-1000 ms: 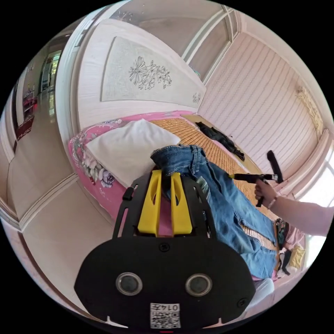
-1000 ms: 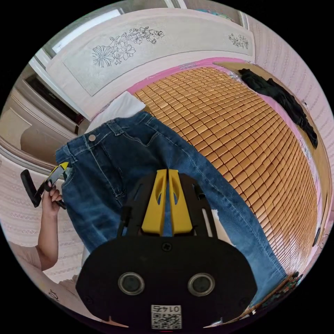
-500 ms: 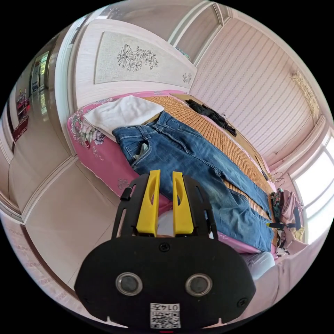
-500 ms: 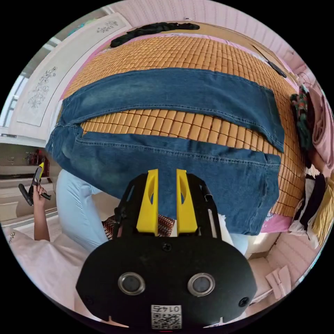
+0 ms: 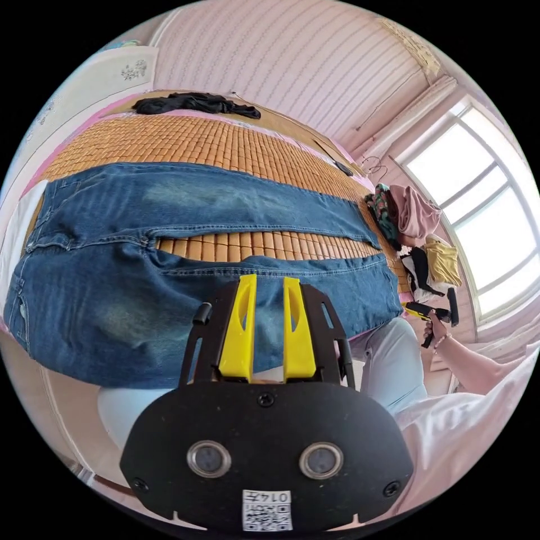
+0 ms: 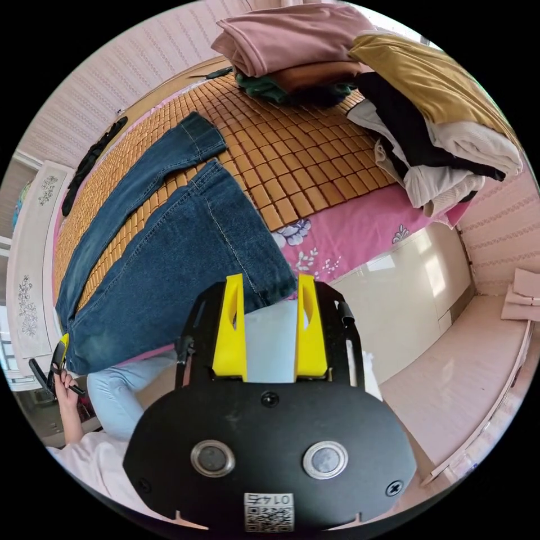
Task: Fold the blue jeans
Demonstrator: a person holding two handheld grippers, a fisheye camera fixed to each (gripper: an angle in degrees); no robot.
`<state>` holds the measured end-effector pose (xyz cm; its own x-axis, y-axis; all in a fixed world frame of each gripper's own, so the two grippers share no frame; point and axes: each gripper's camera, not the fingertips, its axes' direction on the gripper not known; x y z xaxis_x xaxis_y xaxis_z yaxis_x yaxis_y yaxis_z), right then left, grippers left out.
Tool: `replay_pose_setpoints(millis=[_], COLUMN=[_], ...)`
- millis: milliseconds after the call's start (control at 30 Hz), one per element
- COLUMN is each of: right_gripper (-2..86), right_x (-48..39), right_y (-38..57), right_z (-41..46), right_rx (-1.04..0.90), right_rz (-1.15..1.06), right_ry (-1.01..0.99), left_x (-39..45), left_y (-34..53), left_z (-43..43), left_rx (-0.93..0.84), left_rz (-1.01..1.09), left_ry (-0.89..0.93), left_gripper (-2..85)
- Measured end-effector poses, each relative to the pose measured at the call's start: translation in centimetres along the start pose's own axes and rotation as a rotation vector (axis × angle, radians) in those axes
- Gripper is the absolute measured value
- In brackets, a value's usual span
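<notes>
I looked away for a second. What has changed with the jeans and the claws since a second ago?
Both claws let go: a second ago each was shut on the waistband, holding the blue jeans up. Now the jeans lie flat on the bamboo mat, legs spread apart, and the left claw and right claw hang open and empty by the bed's edge. The black garment stayed put.

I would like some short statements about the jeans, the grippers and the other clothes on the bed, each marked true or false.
1. The blue jeans lie spread flat on the woven mat. True.
2. The right gripper is shut on a trouser leg. False: its jaws stand apart and hold nothing.
3. The jeans' two legs lie side by side with a strip of mat between them. True.
4. The left gripper is open. True.
5. The pile of clothes lies on top of the jeans. False: it sits apart, past the leg ends.
</notes>
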<state>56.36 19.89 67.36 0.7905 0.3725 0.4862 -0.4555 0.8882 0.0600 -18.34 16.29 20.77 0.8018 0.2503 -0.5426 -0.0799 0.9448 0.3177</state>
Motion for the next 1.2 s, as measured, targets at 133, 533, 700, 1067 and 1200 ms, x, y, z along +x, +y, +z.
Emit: replay_pose_setpoints(millis=[133,533,700,1067,1200], right_gripper=[12.2,2.7,3.2,-0.5,-0.5], right_x=[1.7,6.9,6.7,-9.6,-15.0], right_y=[-1.8,0.2,1.1,-5.8,-9.4], right_z=[-0.2,-18.6,-19.0,-23.7,-21.8], right_rx=[-0.107,0.101,0.005,0.033,-0.033], right_rz=[0.015,0.060,0.099,-0.237,-0.282], right_ry=[-0.139,-0.385,-0.330,-0.156,-0.018], left_x=[3.8,9.0,8.3,9.2,9.3], left_y=[-1.1,-0.5,-0.3,-1.1,-0.8], left_z=[5.8,14.4,18.3,21.9,21.4], left_rx=[-0.116,-0.195,-0.248,-0.300,-0.280], left_rz=[0.058,0.149,0.120,0.175,0.203], left_ry=[0.028,-0.040,-0.073,-0.168,-0.185], left_gripper=[8.1,7.7,6.8,3.0,-0.3])
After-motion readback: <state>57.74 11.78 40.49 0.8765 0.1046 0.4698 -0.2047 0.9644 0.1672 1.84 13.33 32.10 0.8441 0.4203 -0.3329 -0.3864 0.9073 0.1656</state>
